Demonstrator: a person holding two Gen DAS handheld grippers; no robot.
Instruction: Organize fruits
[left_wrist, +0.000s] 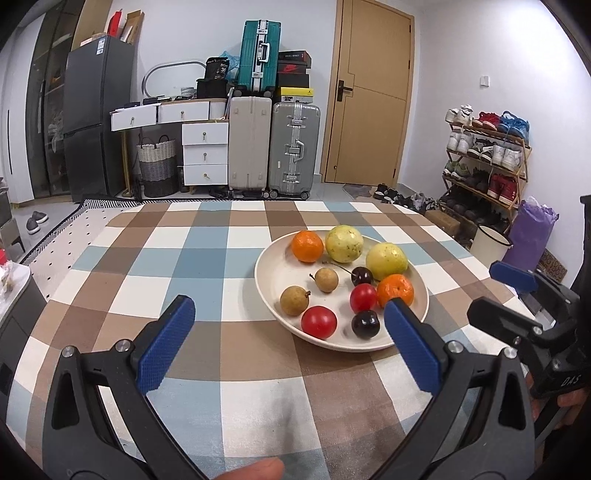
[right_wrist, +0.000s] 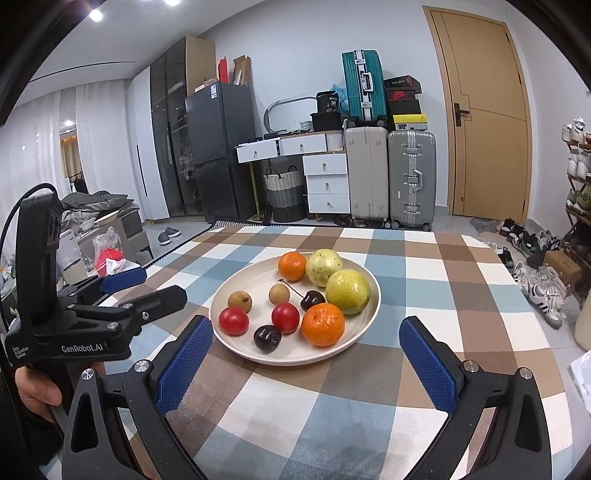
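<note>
Here, through the left wrist camera: left gripper (left_wrist: 288, 310) spread wide and empty, low over the checked tablecloth (left_wrist: 207, 266). Cream plate (left_wrist: 273, 273) toward the table's right edge, carrying two oranges (left_wrist: 307, 246), two pale green guavas (left_wrist: 344, 243), two longans (left_wrist: 294, 301), two red tomatoes (left_wrist: 318, 322) and two dark cherries (left_wrist: 365, 324). Right gripper (left_wrist: 517, 295) near that right edge, likewise parted.

Next, through the right wrist camera: right gripper (right_wrist: 306, 332) gaping, holding nothing, its blue pads (right_wrist: 184, 365) flanking the plate's (right_wrist: 236, 288) near rim without touching. Fruit all inside. Left gripper (right_wrist: 140, 288) beside the left edge, parted.
</note>
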